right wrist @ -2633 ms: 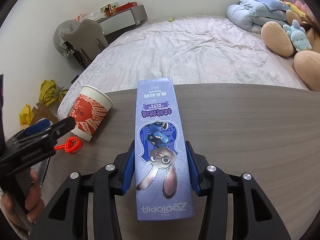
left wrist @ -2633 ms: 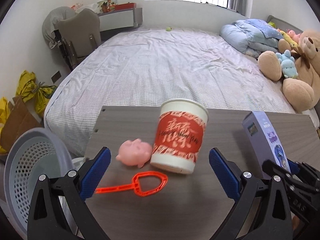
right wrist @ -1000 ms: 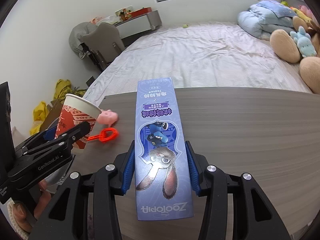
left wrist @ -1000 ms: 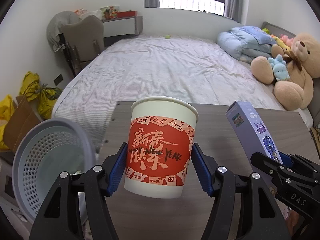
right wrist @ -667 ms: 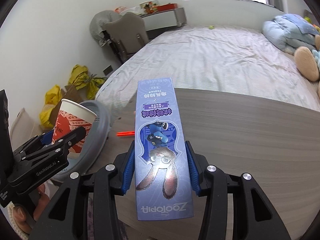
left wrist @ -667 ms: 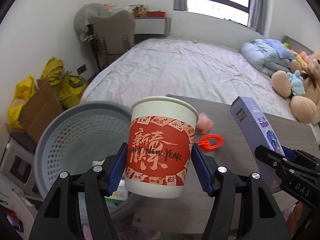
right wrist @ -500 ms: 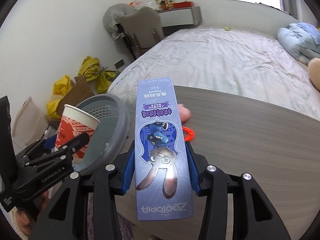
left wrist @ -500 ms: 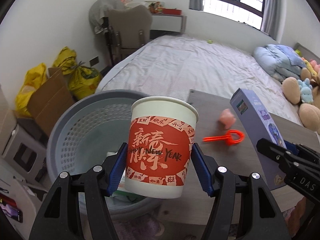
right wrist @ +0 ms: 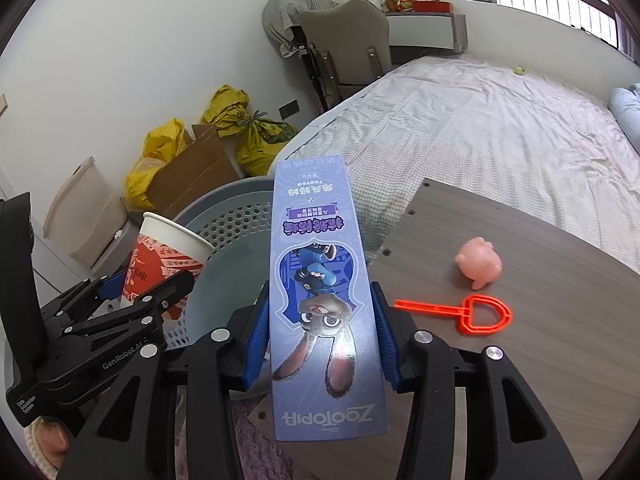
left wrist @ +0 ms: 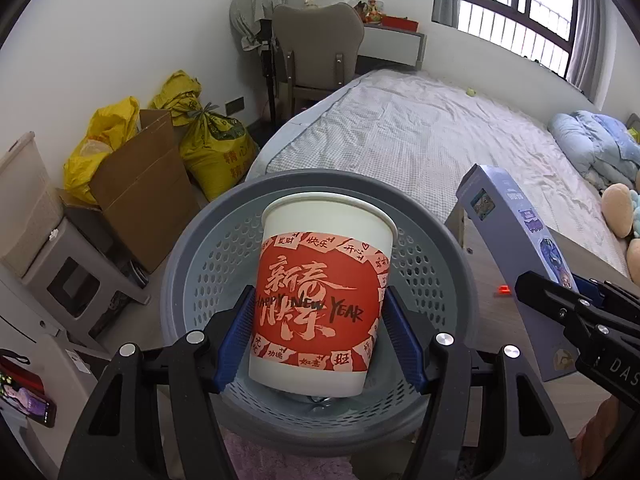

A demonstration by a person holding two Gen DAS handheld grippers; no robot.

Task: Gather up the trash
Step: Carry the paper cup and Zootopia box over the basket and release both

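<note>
My left gripper is shut on a white paper cup with a red "Happy New Year" band. The cup hangs upright over the grey perforated waste basket. My right gripper is shut on a tall purple Zootopia box, held over the wooden table's left corner beside the basket. In the left wrist view the box and right gripper appear at the right. In the right wrist view the cup and left gripper appear at the left.
A pink toy pig and an orange plastic wand lie on the wooden table. Yellow bags, a cardboard box and a chair stand by the wall. A bed lies beyond.
Both grippers swung left with their loads, away from the table. The cup has gone from above the table to above the basket, and the box now reaches the table's left corner.
</note>
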